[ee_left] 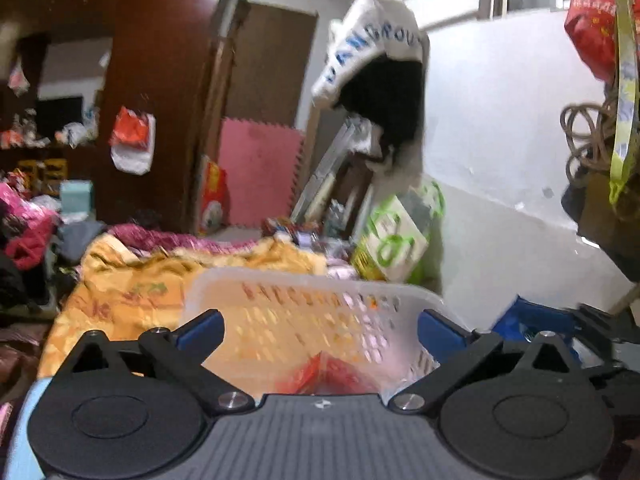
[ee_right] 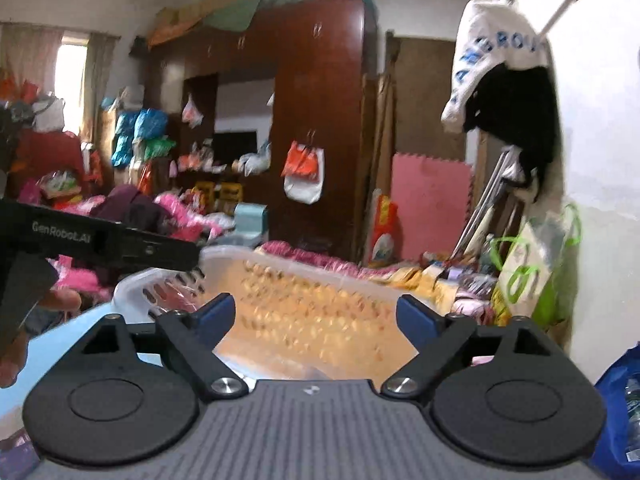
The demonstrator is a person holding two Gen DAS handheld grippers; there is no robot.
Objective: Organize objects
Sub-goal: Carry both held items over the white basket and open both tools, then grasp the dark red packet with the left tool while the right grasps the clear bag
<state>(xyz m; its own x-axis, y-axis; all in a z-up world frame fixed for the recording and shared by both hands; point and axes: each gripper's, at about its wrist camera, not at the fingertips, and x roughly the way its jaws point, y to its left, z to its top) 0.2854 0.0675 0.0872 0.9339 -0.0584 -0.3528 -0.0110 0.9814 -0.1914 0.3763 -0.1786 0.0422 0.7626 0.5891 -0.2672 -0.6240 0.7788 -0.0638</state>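
A translucent white plastic basket [ee_left: 312, 282] with slotted walls sits on an orange-yellow blanket [ee_left: 132, 284], just ahead of and below both grippers. A red packet [ee_left: 320, 376] lies inside it. My left gripper [ee_left: 320, 332] is open, its blue pads [ee_left: 204, 330] wide apart and touching nothing. In the right wrist view the same basket [ee_right: 288, 264] fills the middle, and my right gripper [ee_right: 316, 318] is open above it with nothing between its fingers. The left gripper's black housing [ee_right: 112, 240] reaches in from the left over the basket's rim, with a hand [ee_right: 60, 300] beneath it.
A green-and-white shopping bag [ee_left: 396, 240] leans on the white wall at the right. A blue bag [ee_left: 520, 320] lies right of the basket. Piled clothes [ee_right: 132, 208], a dark wooden wardrobe [ee_right: 320, 120] and a pink foam mat [ee_right: 428, 208] stand behind.
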